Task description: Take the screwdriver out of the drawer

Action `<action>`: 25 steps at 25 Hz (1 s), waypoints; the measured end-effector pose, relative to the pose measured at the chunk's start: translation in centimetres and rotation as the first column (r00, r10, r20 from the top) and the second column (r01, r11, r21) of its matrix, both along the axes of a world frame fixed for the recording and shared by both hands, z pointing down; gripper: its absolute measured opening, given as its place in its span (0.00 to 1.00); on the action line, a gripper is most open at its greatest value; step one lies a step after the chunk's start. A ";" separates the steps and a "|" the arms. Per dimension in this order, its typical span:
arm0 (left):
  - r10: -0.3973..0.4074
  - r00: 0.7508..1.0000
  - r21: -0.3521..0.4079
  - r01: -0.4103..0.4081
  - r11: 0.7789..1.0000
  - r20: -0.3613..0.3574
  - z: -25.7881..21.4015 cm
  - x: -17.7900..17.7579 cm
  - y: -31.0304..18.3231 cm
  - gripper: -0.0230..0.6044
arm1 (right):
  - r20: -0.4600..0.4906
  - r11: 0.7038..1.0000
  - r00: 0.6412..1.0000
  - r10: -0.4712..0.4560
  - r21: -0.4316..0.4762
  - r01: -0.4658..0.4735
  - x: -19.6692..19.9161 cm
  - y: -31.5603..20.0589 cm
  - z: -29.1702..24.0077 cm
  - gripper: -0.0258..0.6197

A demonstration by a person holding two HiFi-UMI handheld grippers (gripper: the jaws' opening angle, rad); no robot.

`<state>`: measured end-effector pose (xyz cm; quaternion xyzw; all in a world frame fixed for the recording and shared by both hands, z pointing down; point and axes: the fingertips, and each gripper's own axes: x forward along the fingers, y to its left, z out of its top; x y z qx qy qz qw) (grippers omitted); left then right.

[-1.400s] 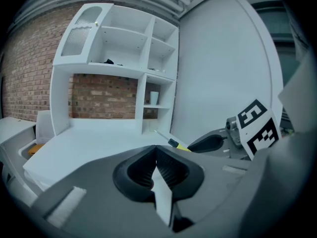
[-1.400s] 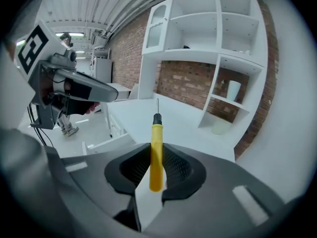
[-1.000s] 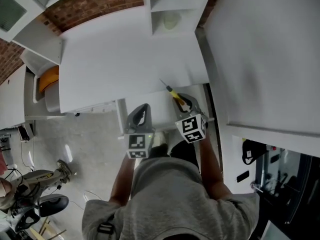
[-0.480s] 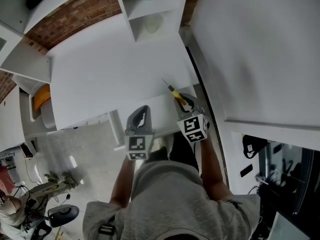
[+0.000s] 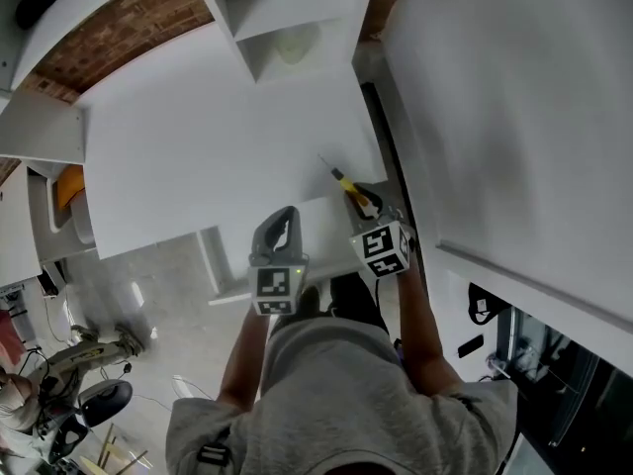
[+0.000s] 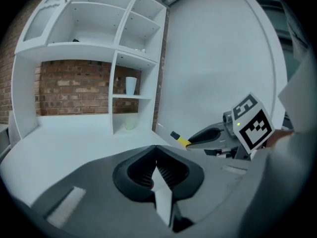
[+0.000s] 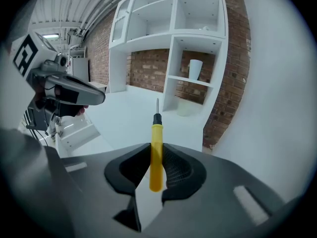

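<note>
My right gripper point(image 5: 364, 198) is shut on a yellow-handled screwdriver point(image 5: 344, 183), whose thin metal tip points out over the white countertop point(image 5: 218, 137). In the right gripper view the yellow handle point(image 7: 156, 150) stands upright between the pads, with its black collar and tip above them. The open white drawer point(image 5: 321, 228) sticks out below the counter's front edge, under both grippers. My left gripper point(image 5: 282, 228) hangs beside the right one with its jaws shut and nothing between them point(image 6: 156, 163). From the left gripper view the right gripper point(image 6: 210, 135) shows with the screwdriver point(image 6: 179, 139) poking out.
A white shelf unit stands at the back of the counter against a brick wall, with a pale cup point(image 7: 195, 69) in one cubby. A tall white panel point(image 5: 514, 117) rises close on the right. An orange object point(image 5: 67, 186) lies at the far left, and floor clutter sits at lower left.
Both grippers have moved together across the scene and a little lower, with the screwdriver still in the right jaws. The counter and shelf have shifted left in the head view.
</note>
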<state>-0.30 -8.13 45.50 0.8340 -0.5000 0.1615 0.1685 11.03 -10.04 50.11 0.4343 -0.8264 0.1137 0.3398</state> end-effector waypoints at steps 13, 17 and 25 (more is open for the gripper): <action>-0.087 0.996 -0.107 0.087 0.990 0.004 5.4 2.0 -5.4 0.06 | -0.018 0.989 0.994 -0.106 -0.110 0.103 1.3 -6.9 6.6 0.16; -0.114 0.993 -0.137 0.115 0.984 0.012 7.3 1.9 -6.7 0.06 | -0.017 0.981 0.990 -0.139 -0.141 0.135 1.0 -8.5 8.6 0.16; -0.148 0.989 -0.173 0.151 0.973 0.030 9.7 0.9 -8.8 0.06 | -0.026 0.967 0.983 -0.180 -0.189 0.172 0.0 -10.9 12.0 0.16</action>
